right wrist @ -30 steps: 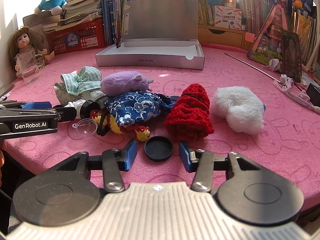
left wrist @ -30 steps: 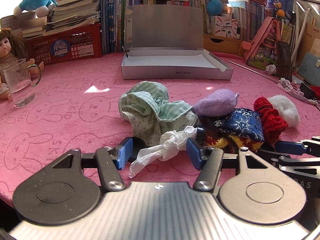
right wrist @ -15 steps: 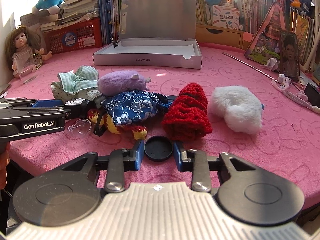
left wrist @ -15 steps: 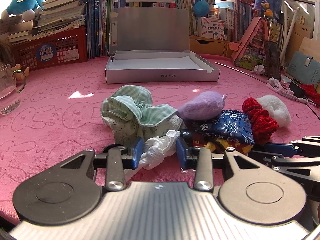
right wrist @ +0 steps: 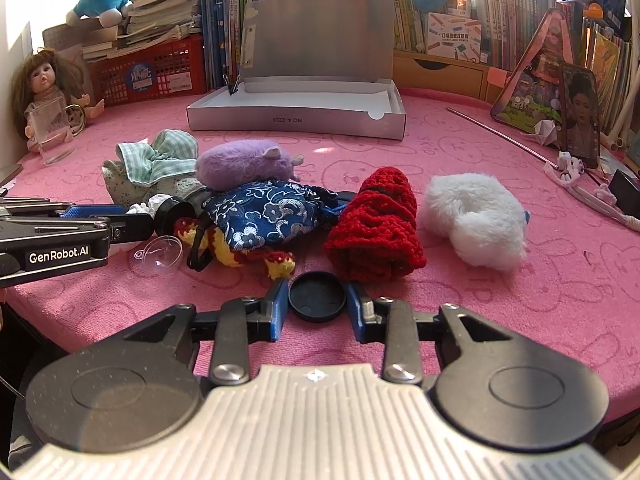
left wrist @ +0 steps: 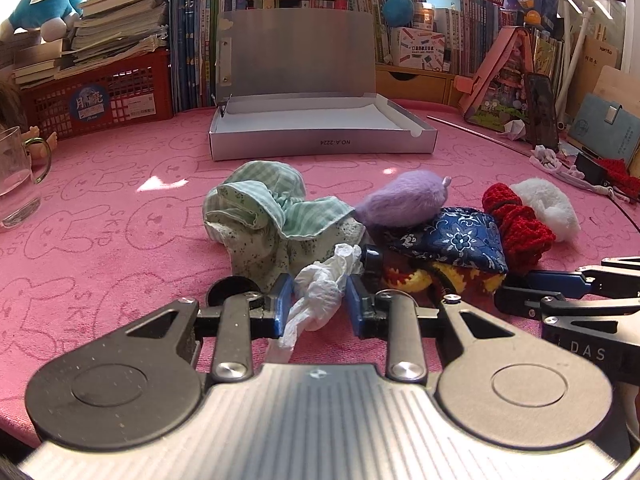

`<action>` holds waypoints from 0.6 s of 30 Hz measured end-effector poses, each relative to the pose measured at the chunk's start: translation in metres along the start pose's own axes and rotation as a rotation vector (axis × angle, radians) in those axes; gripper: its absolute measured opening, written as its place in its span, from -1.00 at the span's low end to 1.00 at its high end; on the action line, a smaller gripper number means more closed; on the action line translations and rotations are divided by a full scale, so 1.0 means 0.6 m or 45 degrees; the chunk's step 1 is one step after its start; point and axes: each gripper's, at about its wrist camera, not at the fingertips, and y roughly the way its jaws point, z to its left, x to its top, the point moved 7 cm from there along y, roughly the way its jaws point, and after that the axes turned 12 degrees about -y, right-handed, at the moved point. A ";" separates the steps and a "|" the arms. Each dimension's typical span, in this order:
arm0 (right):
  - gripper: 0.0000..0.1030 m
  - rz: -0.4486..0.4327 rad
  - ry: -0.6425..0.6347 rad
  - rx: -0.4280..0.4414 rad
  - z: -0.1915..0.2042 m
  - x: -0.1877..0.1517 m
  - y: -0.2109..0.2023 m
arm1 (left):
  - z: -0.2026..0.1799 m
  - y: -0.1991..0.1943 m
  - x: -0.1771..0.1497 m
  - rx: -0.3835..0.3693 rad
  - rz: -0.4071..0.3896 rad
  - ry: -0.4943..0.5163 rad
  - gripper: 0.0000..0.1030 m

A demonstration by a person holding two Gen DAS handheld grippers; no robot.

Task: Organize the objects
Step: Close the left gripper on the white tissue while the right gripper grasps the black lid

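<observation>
A crumpled white tissue (left wrist: 326,286) is clamped between the left tongs (left wrist: 319,307) (their jaws having just closed onto it), low over the pink counter (left wrist: 120,240). A black lid (right wrist: 317,295) is pinched flat on the counter by the right tongs (right wrist: 316,307). Just beyond them a red knitted pouch (right wrist: 376,230) is seen, and an open grey box (right wrist: 296,114) farther back.

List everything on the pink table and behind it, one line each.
Box: 1, silver, lid open, table rear.
Crumpled tissue: 1, white, between left pads.
Round cap: 1, black, between right pads.
Checked cloth: 1, green, left of pile.
Plush: 1, purple, atop pouch.
Pouch: 1, blue floral, centre.
Knit: 1, red, right of pouch.
Fluffy item: 1, white, far right.
Glass mug: 1, clear, left edge.
Doll: 1, left rear.
Crate: 1, red, under books.
Left gripper: shut on tissue.
Right gripper: shut on cap.
</observation>
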 end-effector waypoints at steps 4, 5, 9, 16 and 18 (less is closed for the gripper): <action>-0.28 0.002 -0.005 -0.002 0.001 0.000 0.000 | -0.001 0.011 0.000 0.000 -0.002 0.002 -0.31; -0.28 0.002 -0.004 -0.002 0.001 0.000 0.000 | -0.001 0.015 0.000 -0.004 0.003 -0.001 -0.30; -0.28 0.001 -0.006 -0.003 0.001 0.000 0.000 | -0.001 0.024 -0.004 -0.021 0.011 -0.009 -0.08; -0.21 -0.002 -0.009 -0.006 0.002 -0.001 0.001 | -0.007 0.026 -0.005 -0.012 -0.003 -0.001 -0.06; -0.21 -0.004 -0.004 -0.007 0.001 -0.001 0.001 | -0.006 0.023 -0.004 -0.025 0.002 -0.022 -0.19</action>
